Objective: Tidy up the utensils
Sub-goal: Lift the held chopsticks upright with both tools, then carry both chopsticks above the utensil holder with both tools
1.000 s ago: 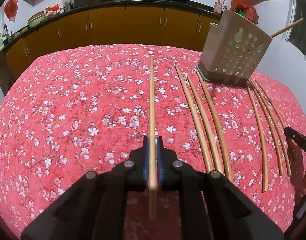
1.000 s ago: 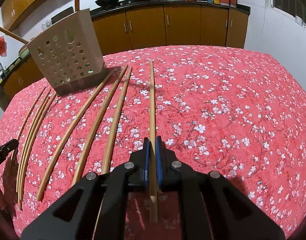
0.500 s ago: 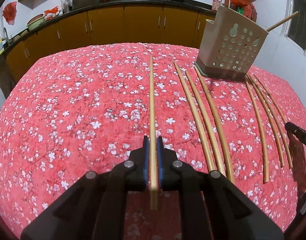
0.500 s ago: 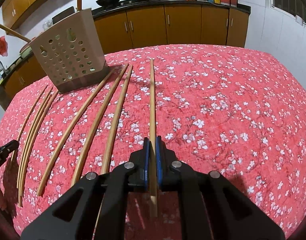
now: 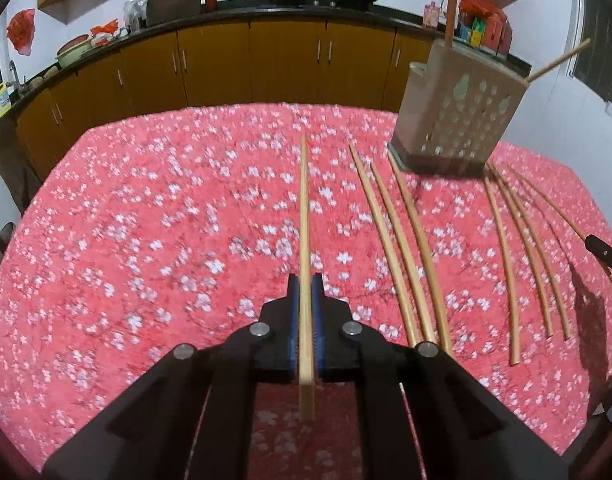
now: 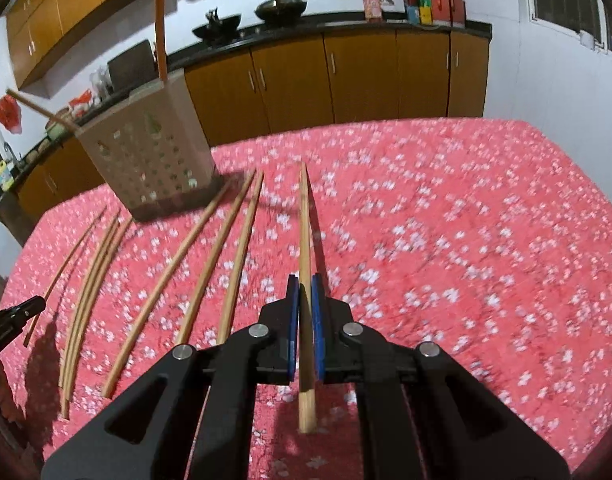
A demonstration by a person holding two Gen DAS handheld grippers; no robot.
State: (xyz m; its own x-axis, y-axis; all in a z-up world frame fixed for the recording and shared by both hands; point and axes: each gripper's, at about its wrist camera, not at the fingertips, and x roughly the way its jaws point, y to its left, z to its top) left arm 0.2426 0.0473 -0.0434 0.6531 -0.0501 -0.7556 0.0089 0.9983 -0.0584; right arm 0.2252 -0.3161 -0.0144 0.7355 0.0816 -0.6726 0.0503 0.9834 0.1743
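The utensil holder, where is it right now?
The holder stands at the table's far edge, upper right in the left wrist view, upper left in the right; loose chopsticks lie before it.

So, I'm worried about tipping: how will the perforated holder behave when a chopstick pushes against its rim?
The holder looks light, thin plastic, so it may slide on the tablecloth. It is tall on a narrower base, so a sideways push near the rim could probably tip it. Two chopsticks already lean inside.
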